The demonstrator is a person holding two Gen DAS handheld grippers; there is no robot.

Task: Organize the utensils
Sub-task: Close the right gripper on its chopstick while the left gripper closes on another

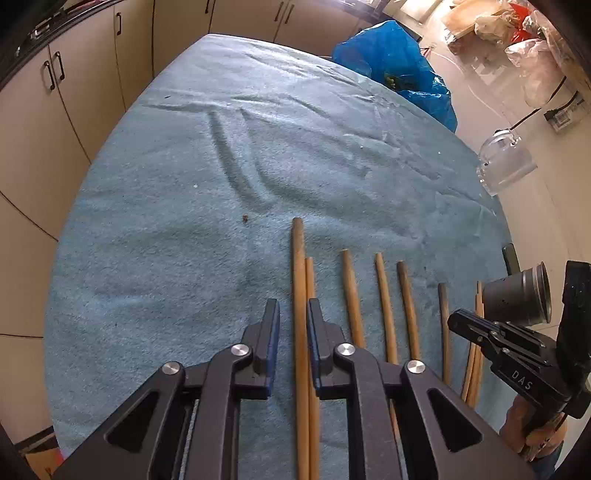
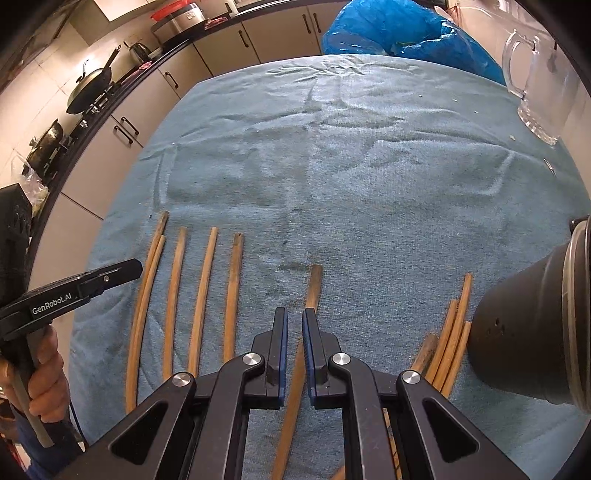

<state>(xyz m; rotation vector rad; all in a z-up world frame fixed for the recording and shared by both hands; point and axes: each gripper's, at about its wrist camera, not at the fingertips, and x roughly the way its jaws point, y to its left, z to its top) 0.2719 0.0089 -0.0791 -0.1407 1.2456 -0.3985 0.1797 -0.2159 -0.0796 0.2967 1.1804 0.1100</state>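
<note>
One desk (image 2: 369, 177) fills both views, covered by a blue towel, likely there to stop round sticks from rolling. At 1 o'clock in the right wrist view a clear glass mug (image 2: 535, 85) stands at the desk's far edge, well apart from the work; a blue plastic bag (image 2: 399, 29) sits beyond the edge at 12. A dark pot-like holder (image 2: 535, 332) lies on its side at 3 o'clock with a bundle of chopsticks (image 2: 452, 339) just beside its base, touching each other; probably the unsorted stock.

Several chopsticks are laid in a row, roughly parallel and spaced apart, tips toward 12 — looks like sorting into a line. In the left wrist view: a touching pair (image 1: 303, 332), then three single chopsticks (image 1: 384, 306) toward 3 o'clock, then a darker one (image 1: 443, 325).

Left gripper (image 1: 292, 314): jaws apart, straddling the touching pair, not closed on it; pads flank the sticks with gaps each side. Probably poised to pinch or to nudge the pair.

Right gripper (image 2: 294, 321): jaws slightly apart, the dark chopstick (image 2: 314, 288) runs under the gap, slanted, with its tip at 1 o'clock. No clamp visible. Whether the pads touch it, cannot tell.

Judgement: mid-task; bundle by the holder not yet sorted.
</note>
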